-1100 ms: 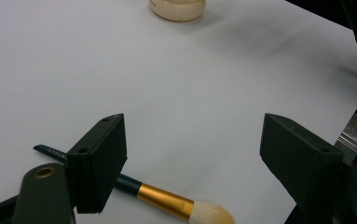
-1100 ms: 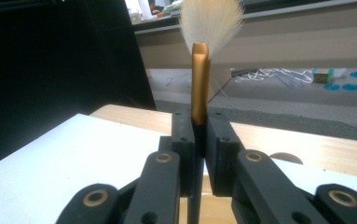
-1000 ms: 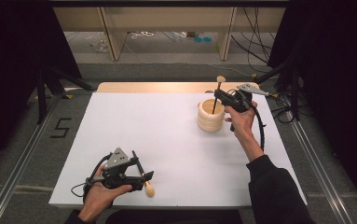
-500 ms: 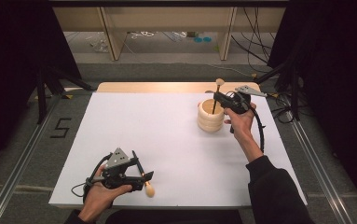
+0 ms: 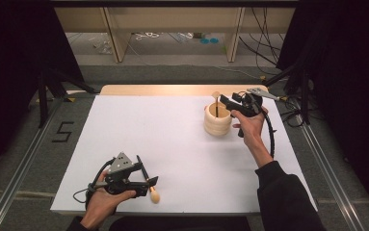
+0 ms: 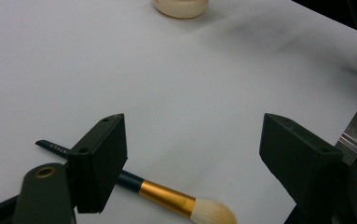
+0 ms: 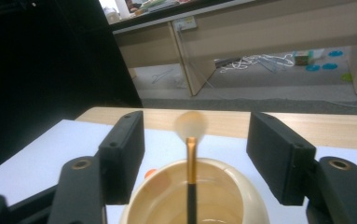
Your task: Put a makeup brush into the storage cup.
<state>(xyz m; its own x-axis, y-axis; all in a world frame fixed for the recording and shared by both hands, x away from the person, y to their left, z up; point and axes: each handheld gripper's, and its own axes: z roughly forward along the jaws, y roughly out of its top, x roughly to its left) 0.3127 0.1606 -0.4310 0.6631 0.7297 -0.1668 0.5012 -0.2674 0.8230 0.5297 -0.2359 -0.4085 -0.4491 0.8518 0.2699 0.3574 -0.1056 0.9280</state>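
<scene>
A cream cup [image 5: 217,124] stands at the far right of the white sheet. A makeup brush [image 5: 216,103] stands in it, bristle head up. My right gripper [image 5: 226,103] hovers just right of the cup's rim and is open. In the right gripper view the brush [image 7: 191,163] rises from the cup [image 7: 246,198] between the jaws of the right gripper [image 7: 197,135] and touches neither. Near the front edge, my open left gripper [image 5: 144,176] hovers over a second brush [image 5: 152,192] lying flat. The left gripper [image 6: 195,135] has that brush [image 6: 167,197] under it, its handle passing behind the left jaw.
The white sheet [image 5: 163,134] covers a wooden table [image 5: 172,89] whose far edge shows beyond it. Metal rails run along both sides on the floor. The cup [image 6: 181,7] sits far ahead in the left gripper view.
The brush in the cup now stands lower and more upright than a second ago. Both hands have hardly moved.
</scene>
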